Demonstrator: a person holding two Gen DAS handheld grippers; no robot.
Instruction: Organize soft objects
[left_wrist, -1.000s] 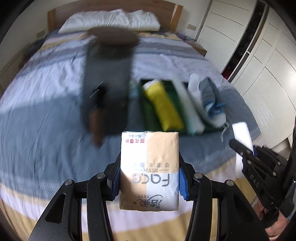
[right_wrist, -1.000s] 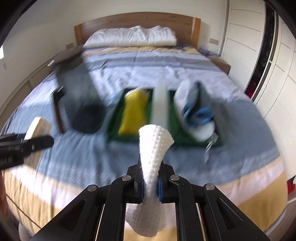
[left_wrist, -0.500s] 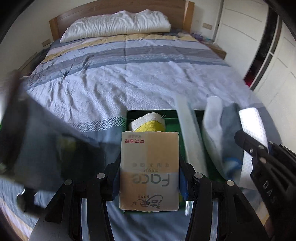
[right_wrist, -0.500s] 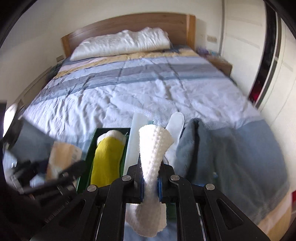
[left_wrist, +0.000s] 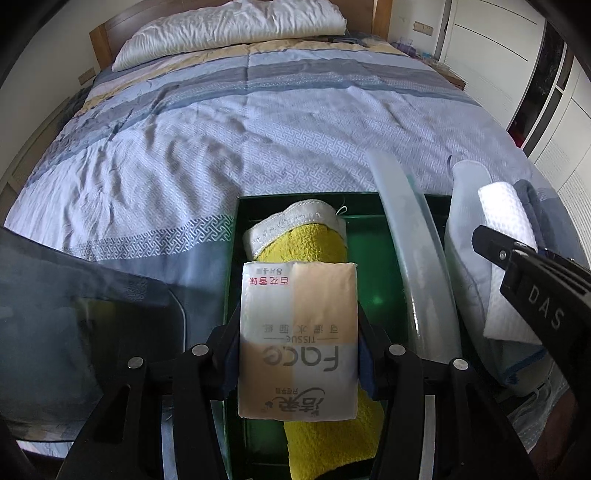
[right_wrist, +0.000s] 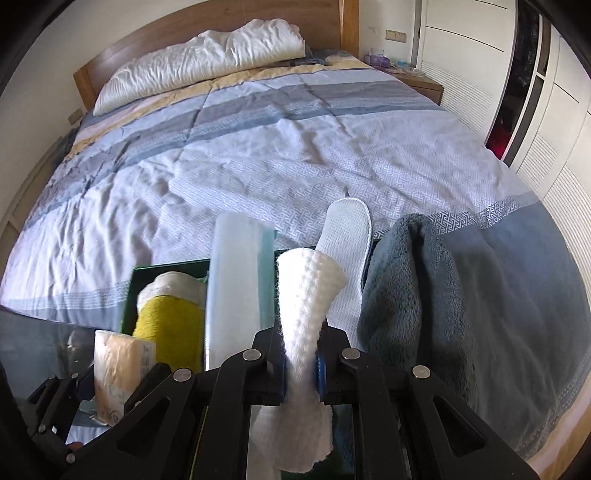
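Tissue pack (left_wrist: 298, 343), beige and white, sits clamped between the jaws of the left gripper (left_wrist: 298, 354), held above the yellow towel roll (left_wrist: 306, 240) in the green tray (left_wrist: 236, 236) on the bed (left_wrist: 221, 122). Right of the roll, a translucent divider (left_wrist: 410, 240) stands on edge across the tray. Beyond it, the right gripper (right_wrist: 301, 363) pinches a white waffle cloth (right_wrist: 306, 291); its jaws are just starting to part. White slipper (right_wrist: 347, 236) and grey-blue fleece (right_wrist: 417, 288) lie just beside the cloth.
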